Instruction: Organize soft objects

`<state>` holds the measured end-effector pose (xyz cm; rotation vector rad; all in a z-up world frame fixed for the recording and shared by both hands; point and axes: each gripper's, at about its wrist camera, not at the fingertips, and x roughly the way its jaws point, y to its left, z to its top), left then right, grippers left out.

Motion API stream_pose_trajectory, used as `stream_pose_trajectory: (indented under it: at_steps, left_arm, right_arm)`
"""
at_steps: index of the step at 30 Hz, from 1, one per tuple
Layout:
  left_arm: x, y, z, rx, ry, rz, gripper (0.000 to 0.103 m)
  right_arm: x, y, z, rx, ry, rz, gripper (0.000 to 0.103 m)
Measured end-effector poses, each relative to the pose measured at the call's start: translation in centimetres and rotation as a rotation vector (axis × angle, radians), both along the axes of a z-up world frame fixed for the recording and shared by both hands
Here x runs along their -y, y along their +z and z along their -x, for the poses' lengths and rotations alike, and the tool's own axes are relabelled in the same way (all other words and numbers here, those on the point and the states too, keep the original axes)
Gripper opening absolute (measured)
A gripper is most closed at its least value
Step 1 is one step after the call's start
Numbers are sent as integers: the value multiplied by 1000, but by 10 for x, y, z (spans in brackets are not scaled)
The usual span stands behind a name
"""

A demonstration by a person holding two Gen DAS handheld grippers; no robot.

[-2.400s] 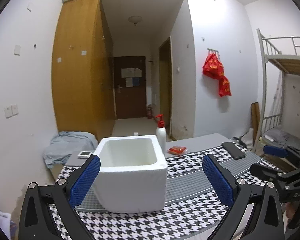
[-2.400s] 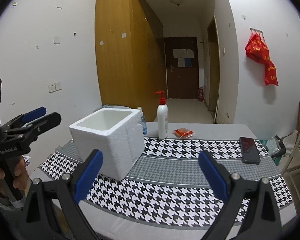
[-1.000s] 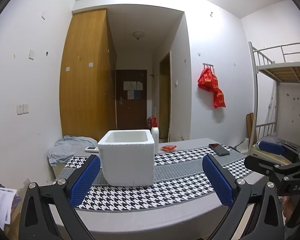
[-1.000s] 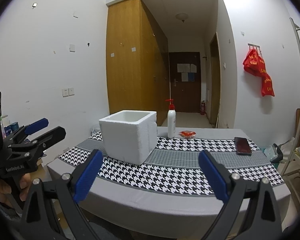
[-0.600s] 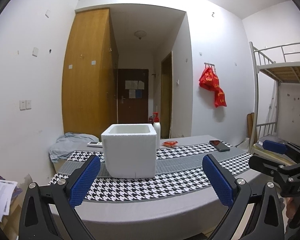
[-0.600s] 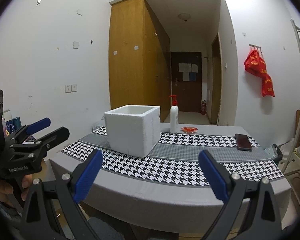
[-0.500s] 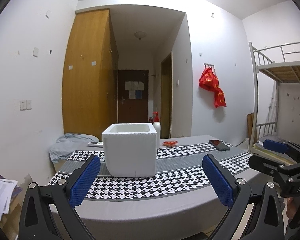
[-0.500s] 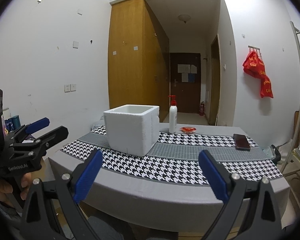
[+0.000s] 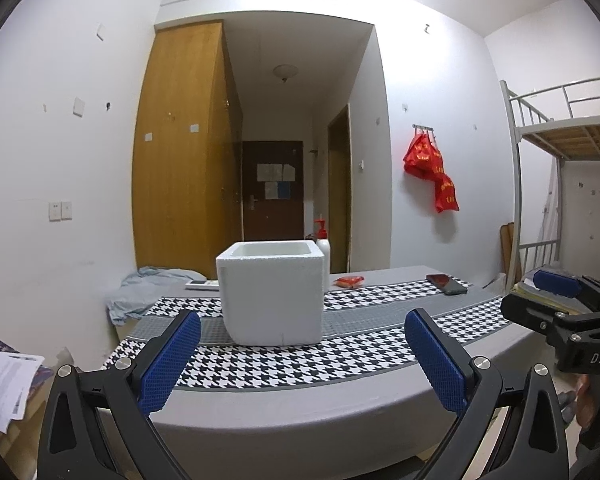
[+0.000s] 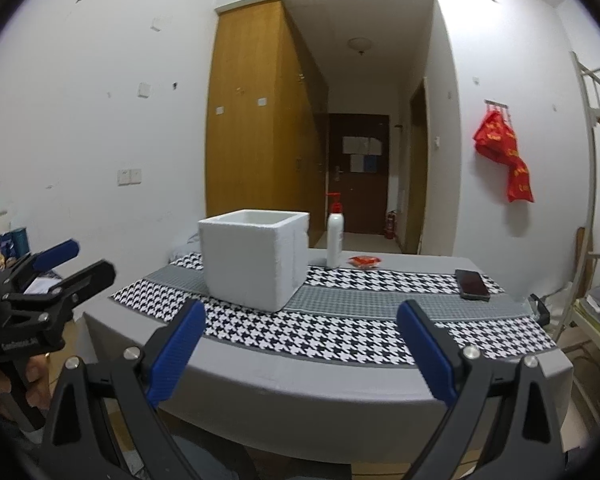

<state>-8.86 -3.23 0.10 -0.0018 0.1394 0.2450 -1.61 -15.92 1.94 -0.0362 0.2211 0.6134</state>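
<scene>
My left gripper (image 9: 302, 358) and right gripper (image 10: 302, 350) hang released, jaws spread and holding nothing, short of the table (image 9: 300, 404). Beyond, the white foam box (image 9: 271, 292) stands upright on the houndstooth runner (image 10: 340, 334).

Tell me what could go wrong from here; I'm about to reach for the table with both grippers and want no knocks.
1. The white foam box looks light and stands free on the houndstooth runner; a nudge from the open left gripper could probably slide it.
2. The pump bottle stands upright close behind the box and might topple.
3. The dark phone lies near the table's right edge, in the open right gripper's likely path.
</scene>
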Motion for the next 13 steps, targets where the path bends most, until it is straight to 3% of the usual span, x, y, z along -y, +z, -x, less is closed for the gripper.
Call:
stream_pose_trajectory:
  at_steps: [13]
  left_arm:
    - [5,-1,0,1,-24,-6,102]
  right_arm:
    - [-4,-4,0,-10,11,29,98]
